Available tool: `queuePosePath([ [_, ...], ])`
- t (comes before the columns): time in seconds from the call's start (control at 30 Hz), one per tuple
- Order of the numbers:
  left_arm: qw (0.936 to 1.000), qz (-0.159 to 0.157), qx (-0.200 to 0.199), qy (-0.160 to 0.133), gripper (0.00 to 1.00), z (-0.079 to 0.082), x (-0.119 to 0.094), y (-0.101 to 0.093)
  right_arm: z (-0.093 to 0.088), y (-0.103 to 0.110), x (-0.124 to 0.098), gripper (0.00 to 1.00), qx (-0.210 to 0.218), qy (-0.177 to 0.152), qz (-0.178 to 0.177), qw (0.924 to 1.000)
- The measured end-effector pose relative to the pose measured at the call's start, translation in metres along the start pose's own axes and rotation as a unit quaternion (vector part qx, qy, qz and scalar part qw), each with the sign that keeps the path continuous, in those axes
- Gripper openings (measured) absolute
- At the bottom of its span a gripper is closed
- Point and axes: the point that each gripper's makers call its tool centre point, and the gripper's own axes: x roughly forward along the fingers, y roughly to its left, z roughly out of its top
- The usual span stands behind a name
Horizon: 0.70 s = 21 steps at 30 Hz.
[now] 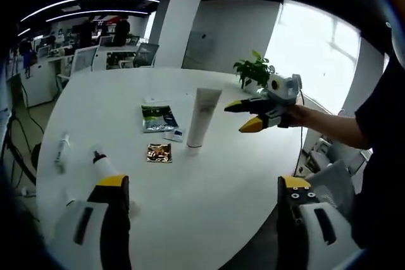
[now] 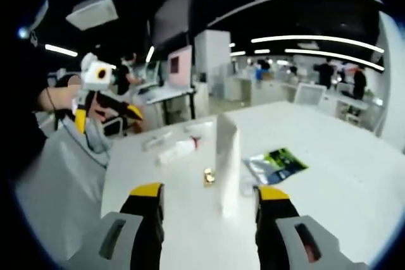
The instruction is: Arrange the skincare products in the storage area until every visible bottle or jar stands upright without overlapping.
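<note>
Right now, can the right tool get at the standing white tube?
Probably yes. The right tool is open and aimed at the upright tube, with only bare table between them. The gold sachet lies beside the tube, not in the path.

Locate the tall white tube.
In the left gripper view the white tube stands upright mid-table, right of the green sachet, with the right gripper beside it.

The left gripper is held with its yellow-tipped jaws spread wide apart and nothing between them. The right gripper is likewise held with its jaws parted and empty. Ahead and to the right of the left gripper's jaws, the right gripper is seen, gripped by a hand on a dark-sleeved arm.
</note>
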Motion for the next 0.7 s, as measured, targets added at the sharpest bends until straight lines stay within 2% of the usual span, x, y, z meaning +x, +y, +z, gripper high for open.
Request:
queuePosePath([
  [0.2, 1.0, -0.002, 0.0, 0.001, 0.91, -0.001, -0.01, -0.008, -0.001, 0.016, -0.007, 0.56, 0.025, 0.01, -0.02, 0.9995],
  [0.33, 1.0, -0.001, 0.002, -0.001, 0.91, 0.002, -0.02, -0.011, 0.007, 0.025, -0.018, 0.51, 0.039, -0.007, -0.039, 0.9984],
  [0.43, 1.0, 0.0, 0.002, -0.006, 0.91, 0.004, -0.029, -0.011, 0.014, 0.039, -0.027, 0.55, 0.054, -0.016, -0.04, 0.9976],
  [0.7, 0.9994, 0.003, -0.023, -0.025, 0.9, 0.005, -0.044, -0.01, 0.027, 0.062, -0.047, 0.64, 0.055, -0.022, -0.054, 0.9968],
])
